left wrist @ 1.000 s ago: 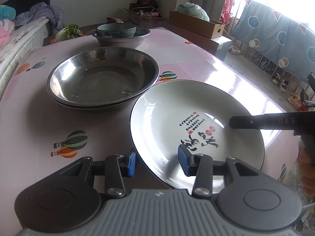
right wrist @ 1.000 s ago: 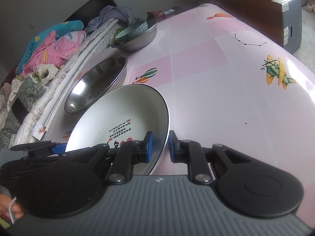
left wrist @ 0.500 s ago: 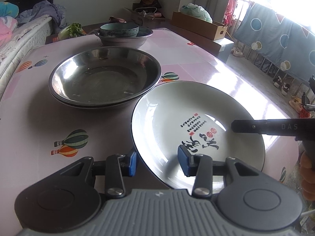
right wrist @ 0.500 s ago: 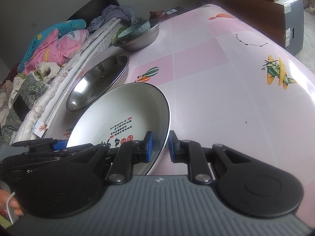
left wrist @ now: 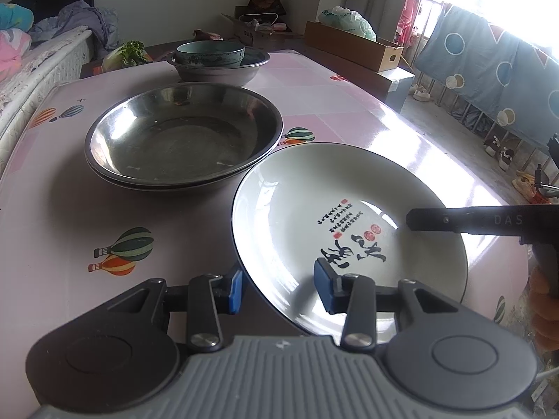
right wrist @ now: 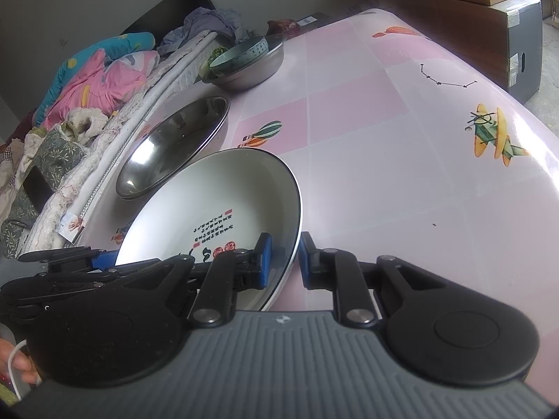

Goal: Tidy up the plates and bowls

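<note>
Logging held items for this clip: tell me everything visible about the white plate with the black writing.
The white plate looks glazed ceramic, round and shallow, with a thin dark rim, black calligraphy and small red seals inside. It is tilted, beside the stacked steel basins. The right gripper pinches its rim; the left gripper straddles the opposite edge, pads not visibly pressing.

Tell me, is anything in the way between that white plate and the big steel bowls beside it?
Nothing visible. The white plate is clamped at its rim by the right gripper, and the left gripper straddles its near edge. Its far edge already overlaps the rim of the stacked steel bowls, whose inside looks empty.
</note>
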Available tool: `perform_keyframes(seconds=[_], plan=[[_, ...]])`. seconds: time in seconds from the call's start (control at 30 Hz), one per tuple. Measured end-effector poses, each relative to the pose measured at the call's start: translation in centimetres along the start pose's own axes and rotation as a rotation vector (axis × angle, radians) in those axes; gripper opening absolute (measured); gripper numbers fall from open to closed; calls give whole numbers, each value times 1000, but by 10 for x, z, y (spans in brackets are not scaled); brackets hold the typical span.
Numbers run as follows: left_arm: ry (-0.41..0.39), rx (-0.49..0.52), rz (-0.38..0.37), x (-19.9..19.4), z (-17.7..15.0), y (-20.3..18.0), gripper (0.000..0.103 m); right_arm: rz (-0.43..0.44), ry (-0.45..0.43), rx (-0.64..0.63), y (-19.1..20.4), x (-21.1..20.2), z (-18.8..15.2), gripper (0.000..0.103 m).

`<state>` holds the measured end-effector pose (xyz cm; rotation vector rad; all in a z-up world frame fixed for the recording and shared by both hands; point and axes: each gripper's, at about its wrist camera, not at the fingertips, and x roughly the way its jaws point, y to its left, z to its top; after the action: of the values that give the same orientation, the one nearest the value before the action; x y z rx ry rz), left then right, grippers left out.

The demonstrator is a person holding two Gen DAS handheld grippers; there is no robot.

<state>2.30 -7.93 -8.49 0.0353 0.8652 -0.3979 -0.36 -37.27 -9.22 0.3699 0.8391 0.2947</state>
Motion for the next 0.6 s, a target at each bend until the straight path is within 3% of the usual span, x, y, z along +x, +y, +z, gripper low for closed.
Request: perform_keyframes(seconds=[0.33, 0.6], plan=[[-80, 10, -17, 0, -10, 7, 37, -12, -15, -55, 7, -16, -15, 18], [-173, 14, 21, -2, -23, 1, 36, -125, -107, -155, 34, -14, -38, 25]])
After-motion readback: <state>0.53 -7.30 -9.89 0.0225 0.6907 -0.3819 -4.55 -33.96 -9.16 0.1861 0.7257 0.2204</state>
